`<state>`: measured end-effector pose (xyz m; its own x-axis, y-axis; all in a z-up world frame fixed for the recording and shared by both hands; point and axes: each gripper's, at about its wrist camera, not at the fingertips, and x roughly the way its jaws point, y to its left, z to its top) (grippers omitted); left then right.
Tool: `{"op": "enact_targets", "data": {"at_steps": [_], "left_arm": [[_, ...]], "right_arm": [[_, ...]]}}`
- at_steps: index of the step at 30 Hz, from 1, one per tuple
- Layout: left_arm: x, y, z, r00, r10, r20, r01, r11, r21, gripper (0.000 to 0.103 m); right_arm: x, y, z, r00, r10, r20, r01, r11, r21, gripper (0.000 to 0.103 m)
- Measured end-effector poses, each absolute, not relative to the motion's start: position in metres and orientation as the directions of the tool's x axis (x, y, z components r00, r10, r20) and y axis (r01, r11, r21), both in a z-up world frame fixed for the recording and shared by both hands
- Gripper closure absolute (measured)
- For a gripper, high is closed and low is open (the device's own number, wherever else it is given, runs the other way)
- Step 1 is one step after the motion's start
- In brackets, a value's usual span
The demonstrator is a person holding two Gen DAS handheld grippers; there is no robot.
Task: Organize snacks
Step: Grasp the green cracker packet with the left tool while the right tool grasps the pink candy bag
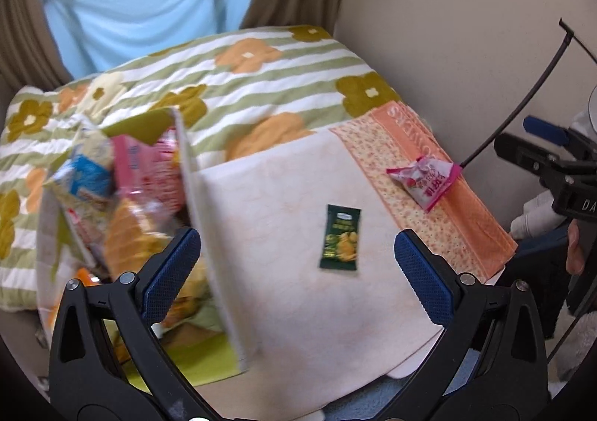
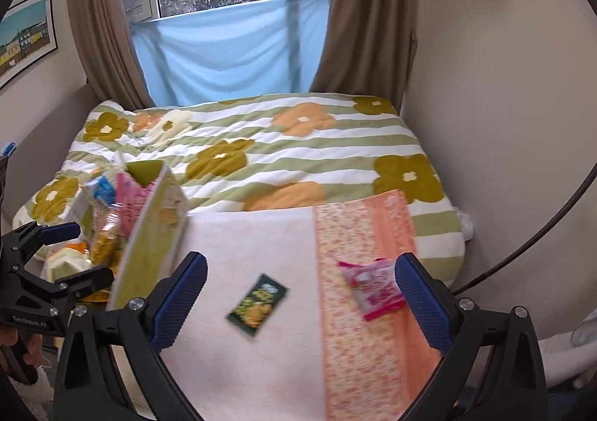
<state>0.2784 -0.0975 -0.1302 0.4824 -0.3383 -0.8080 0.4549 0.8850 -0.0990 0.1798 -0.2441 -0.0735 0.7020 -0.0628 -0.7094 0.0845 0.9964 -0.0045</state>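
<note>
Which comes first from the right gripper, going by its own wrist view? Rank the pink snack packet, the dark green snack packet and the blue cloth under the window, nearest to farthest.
1. Pink snack packet: beside the right jaw of the right gripper, on the orange patterned strip.
2. Dark green snack packet: between the open jaws, on the pale towel; too close to the pink one to rank firmly.
3. Blue cloth: far off, beyond the bed.

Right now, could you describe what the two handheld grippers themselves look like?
Both the left gripper and right gripper share one design: black plastic frames with triangular cutouts and silver screws, and blue cross-hatched pads on the fingers. White lettering marks the bodies, and a black cable arcs nearby.
</note>
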Motion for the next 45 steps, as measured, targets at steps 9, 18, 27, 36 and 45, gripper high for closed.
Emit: {"op": "enact_targets", "data": {"at_steps": [9,18,27,36,45], "left_arm": [[0.297,-0.171,-0.199,0.378,-0.318,-0.87,0.424,0.894,-0.143,0.0],[0.319,-0.193,-0.261,0.293,-0.225,-0.929,0.385,0.917,-0.101,0.003],[0.325,-0.213,-0.3,0.213,-0.13,-0.968,0.445,0.895,-0.022,0.007],[0.335,-0.22,-0.321,0.169,-0.092,-0.981,0.497,0.868,0.004,0.028],[0.333,-0.228,-0.315,0.147,-0.106,-0.983,0.553,0.833,-0.007,0.06]], "right_arm": [[0.207,-0.33,-0.116,0.622,-0.033,-0.782,0.059,0.998,0.005,0.003],[0.239,-0.363,-0.179,0.543,0.023,-0.839,-0.04,0.999,0.002,0.003],[0.249,-0.363,-0.212,0.528,0.057,-0.848,-0.06,0.998,0.03,0.003],[0.255,-0.363,-0.23,0.494,0.032,-0.869,-0.064,0.998,0.001,0.003],[0.257,-0.358,-0.242,0.471,-0.013,-0.882,-0.1,0.993,-0.068,0.003]]}}
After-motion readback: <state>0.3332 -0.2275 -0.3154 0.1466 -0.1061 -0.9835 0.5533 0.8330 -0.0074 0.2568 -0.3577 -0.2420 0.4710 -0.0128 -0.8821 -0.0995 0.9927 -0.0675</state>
